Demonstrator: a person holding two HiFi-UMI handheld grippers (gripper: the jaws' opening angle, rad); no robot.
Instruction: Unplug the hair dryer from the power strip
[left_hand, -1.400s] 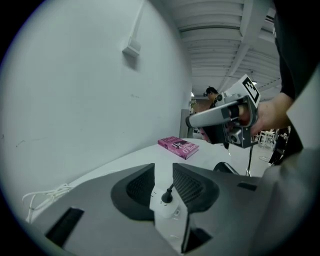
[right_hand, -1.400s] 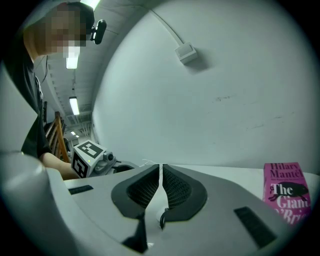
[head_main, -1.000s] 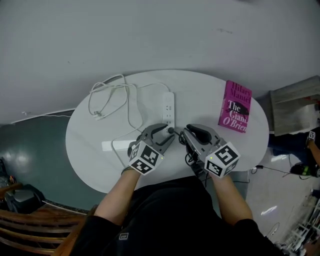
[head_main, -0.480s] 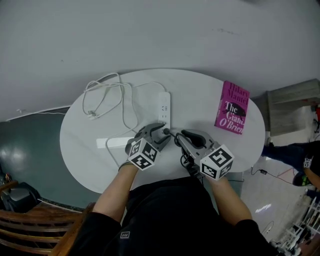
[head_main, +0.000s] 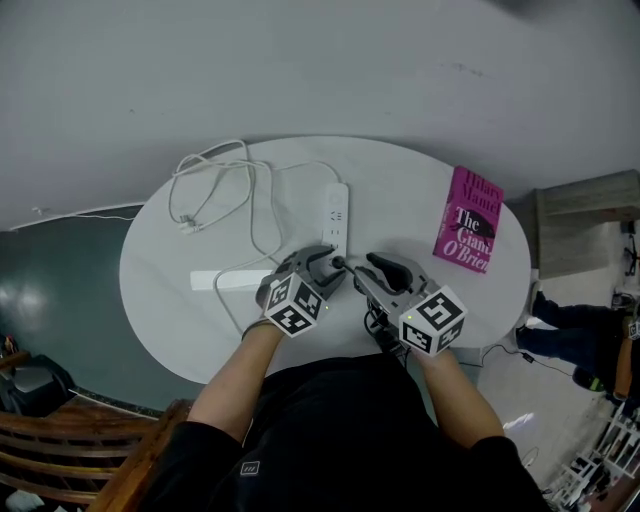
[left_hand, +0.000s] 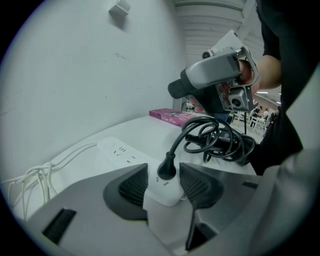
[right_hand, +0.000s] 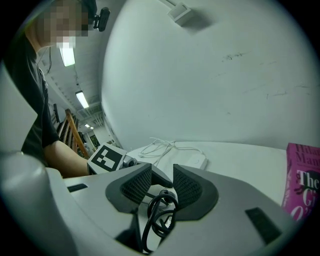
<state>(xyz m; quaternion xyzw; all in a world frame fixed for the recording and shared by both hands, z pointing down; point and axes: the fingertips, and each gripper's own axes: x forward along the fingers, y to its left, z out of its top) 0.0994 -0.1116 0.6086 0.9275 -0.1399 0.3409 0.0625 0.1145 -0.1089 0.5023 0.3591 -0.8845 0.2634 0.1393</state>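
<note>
While the head view looked steeply down, the white power strip (head_main: 338, 210) lay near the middle of the round table (head_main: 420, 190), running from 12 to 6 o'clock. Its white cable (head_main: 215, 185) was looped at 10 o'clock and a pink book (head_main: 470, 232) lay at 3 o'clock. The left gripper (head_main: 328, 265) and the right gripper (head_main: 356, 272) met at the strip's 6 o'clock end, where the black plug (head_main: 340, 263) of the hair dryer sat.

In the left gripper view, the left gripper's jaws pressed on both sides of the strip's near end and clamped it, probably so that the strip would not lift when the plug was pulled. Of the sockets, only the nearest one held something, this plug; the others visible were empty. The black cord (left_hand: 220, 140) rose from the plug and lay coiled at 2 o'clock, under the right gripper, which hung above the plug without touching it.

In the right gripper view, that gripper's jaws stood a little apart with nothing pinched, and loops of the cord showed below the gap. The hair dryer's body could not be made out. The unplugging seemed not yet done.
</note>
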